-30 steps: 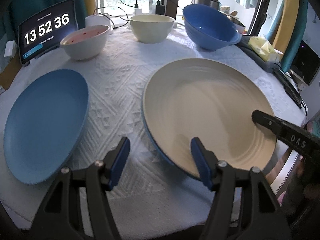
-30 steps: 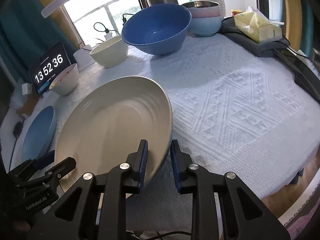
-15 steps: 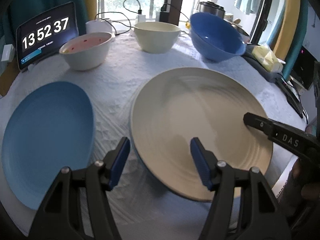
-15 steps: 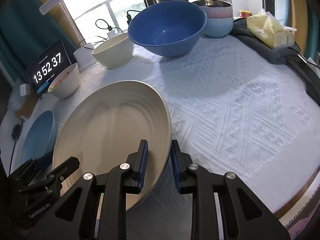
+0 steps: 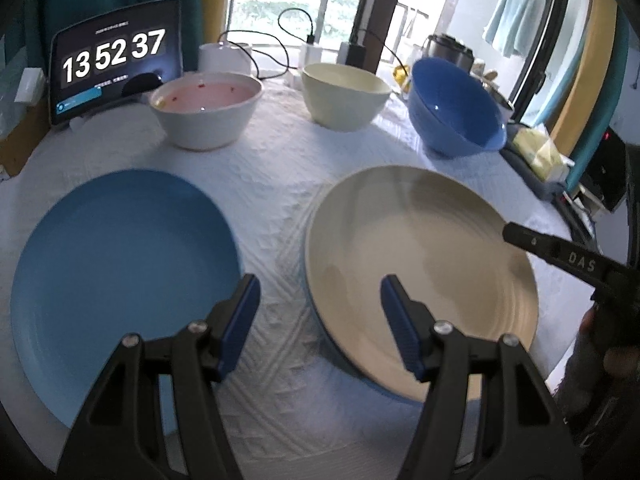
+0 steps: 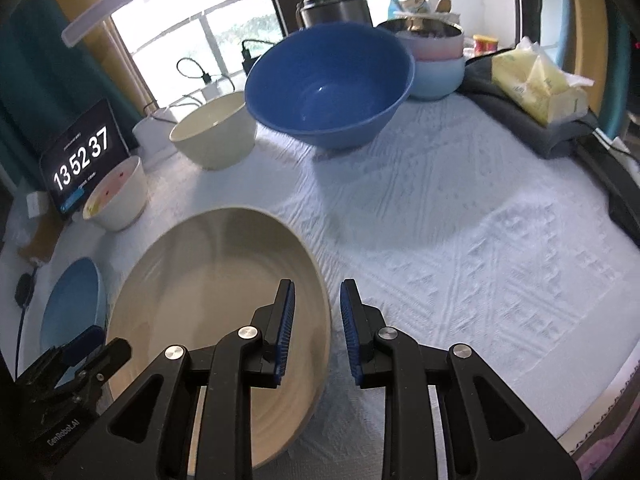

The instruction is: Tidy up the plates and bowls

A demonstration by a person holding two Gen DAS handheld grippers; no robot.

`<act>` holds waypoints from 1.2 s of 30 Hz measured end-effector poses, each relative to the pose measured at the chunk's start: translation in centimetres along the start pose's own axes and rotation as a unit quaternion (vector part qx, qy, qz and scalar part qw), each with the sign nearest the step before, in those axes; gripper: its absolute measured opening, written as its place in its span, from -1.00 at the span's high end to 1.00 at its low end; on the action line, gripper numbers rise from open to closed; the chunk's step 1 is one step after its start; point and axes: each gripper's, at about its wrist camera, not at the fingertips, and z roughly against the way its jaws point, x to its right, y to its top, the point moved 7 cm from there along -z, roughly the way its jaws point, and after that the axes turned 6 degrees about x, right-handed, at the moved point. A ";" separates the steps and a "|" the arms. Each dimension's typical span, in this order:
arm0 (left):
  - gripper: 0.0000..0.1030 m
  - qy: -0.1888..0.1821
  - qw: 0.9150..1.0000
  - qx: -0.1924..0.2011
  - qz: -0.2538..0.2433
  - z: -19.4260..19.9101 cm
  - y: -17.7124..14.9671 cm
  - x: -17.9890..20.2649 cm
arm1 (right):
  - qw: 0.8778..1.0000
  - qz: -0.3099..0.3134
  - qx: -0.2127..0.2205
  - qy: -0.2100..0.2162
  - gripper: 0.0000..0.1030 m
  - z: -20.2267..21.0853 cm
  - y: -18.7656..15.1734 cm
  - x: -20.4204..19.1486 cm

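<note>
Cream glaze catches the window light on the big cream plate, which lies on the white quilted cloth covering the surface, its rim showing a blue underside along the near edge. The right gripper has its fingers apart, straddling the plate's right rim with a clear gap on either side: one blue-padded finger hovers over the plate's inside, the other sits just outside the rim, and neither pad presses the plate. From the left wrist view, that gripper's black finger reaches in over the plate's right edge.

The left gripper is spread wide and holds nothing. It hangs low over the strip of cloth between the two plates, its left finger above the near edge of the blue plate and its right finger above the cream plate's near left part. The blue plate lies flat, just beside the cream one without touching it.

Further back stand three bowls in a row: a white bowl with a pink inside, a cream bowl, and a large blue bowl. A tablet clock reading 13 52 37 leans behind the white bowl. At the far right, a yellow tissue pack rests on a dark folded cloth.
</note>
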 end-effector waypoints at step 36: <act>-0.24 0.041 0.993 0.109 0.029 7.8 2.5 -8.6 | 0.995 0.092 0.020 0.042 0.43 3.4 -0.3 -11.0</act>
